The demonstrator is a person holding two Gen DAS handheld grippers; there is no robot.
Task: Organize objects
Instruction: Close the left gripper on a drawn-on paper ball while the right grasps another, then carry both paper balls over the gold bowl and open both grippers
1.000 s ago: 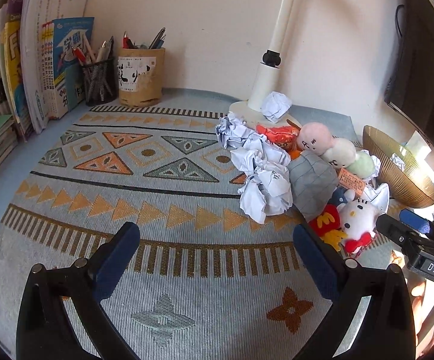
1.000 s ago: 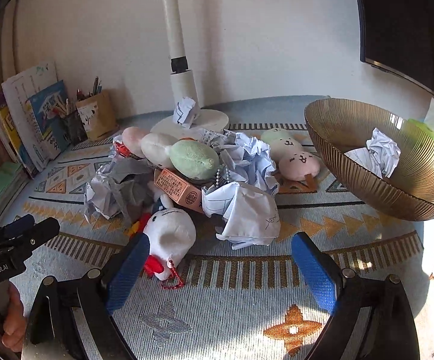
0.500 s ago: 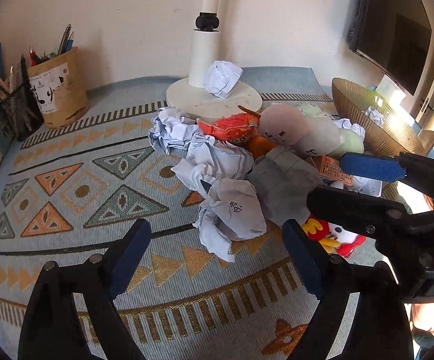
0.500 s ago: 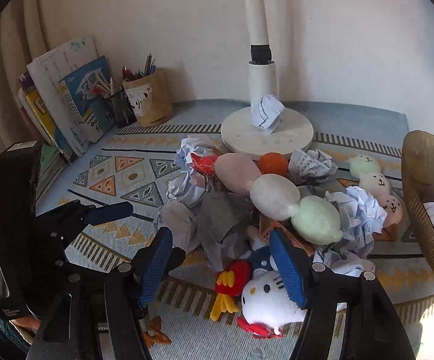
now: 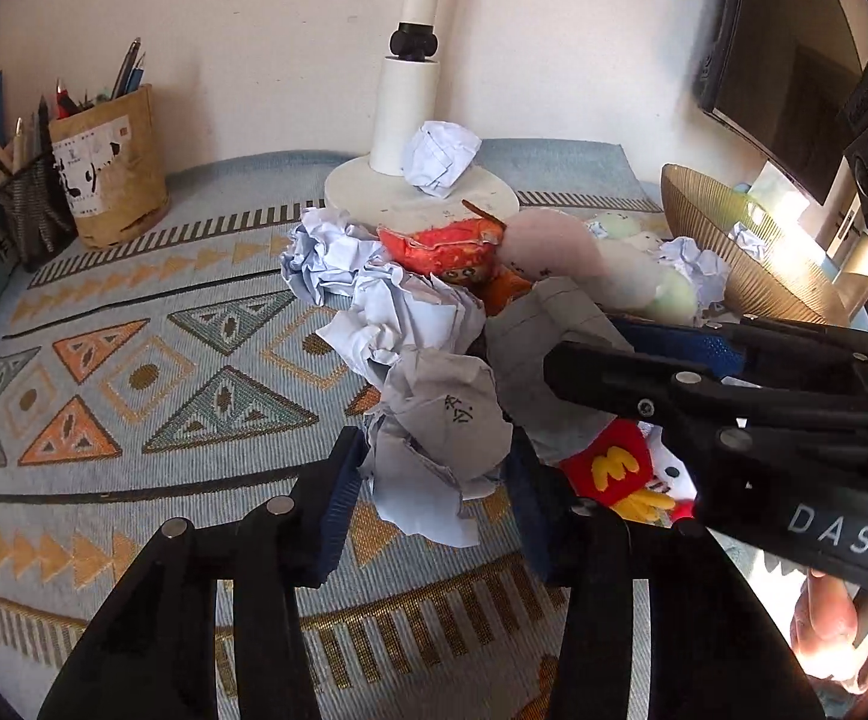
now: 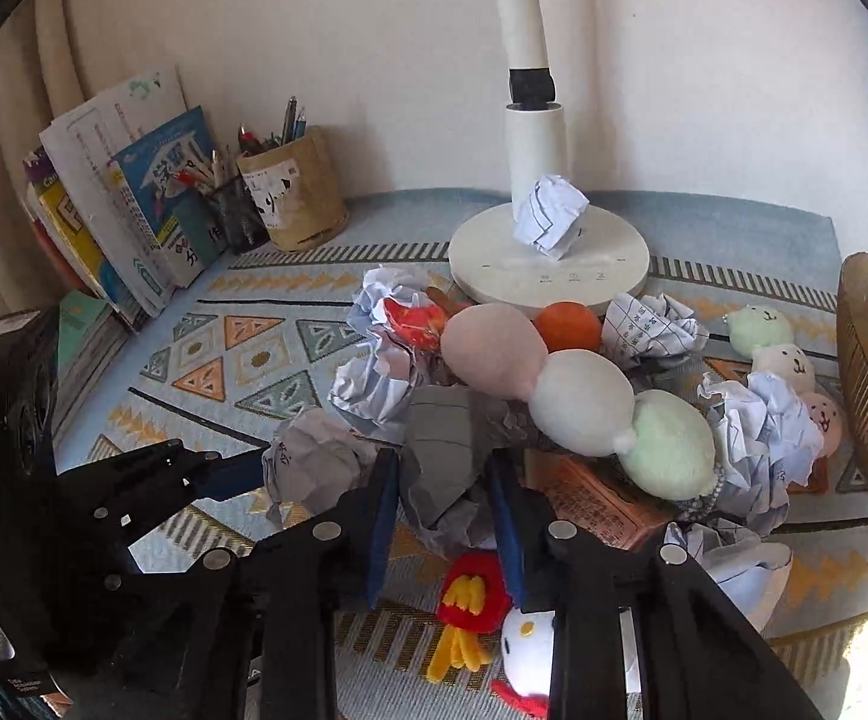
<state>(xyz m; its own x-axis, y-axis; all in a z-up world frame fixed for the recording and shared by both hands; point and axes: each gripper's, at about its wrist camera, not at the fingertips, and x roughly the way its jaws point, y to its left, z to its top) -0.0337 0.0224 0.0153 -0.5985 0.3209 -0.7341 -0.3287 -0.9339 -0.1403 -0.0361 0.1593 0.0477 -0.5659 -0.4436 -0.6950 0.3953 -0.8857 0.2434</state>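
Observation:
A pile of crumpled papers and plush toys lies on the patterned mat [image 5: 134, 360]. My left gripper [image 5: 434, 480] has a white crumpled paper ball [image 5: 443, 420] between its blue pads; the jaws are closing and both pads touch the paper. In the right wrist view, the left gripper [image 6: 224, 468] reaches in from the left to that ball [image 6: 314, 468]. My right gripper [image 6: 443, 516] is shut on a grey crumpled paper [image 6: 440, 468] at the front of the pile. In the left wrist view, the right gripper [image 5: 602, 348] crosses in from the right onto the grey paper [image 5: 554, 324].
A three-ball plush [image 6: 578, 396], a white plush with a red bow [image 6: 524, 636] and a red fries plush [image 5: 608, 462] crowd both grippers. A lamp base [image 6: 548, 276] carries a paper ball [image 6: 548, 216]. A golden bowl [image 5: 734, 276] stands right; pen holder [image 5: 110, 174] and books [image 6: 122, 192] left.
Both grippers moved in on the pile from open mat. The left jaws narrowed around the white paper ball. The right jaws shut on the grey paper.

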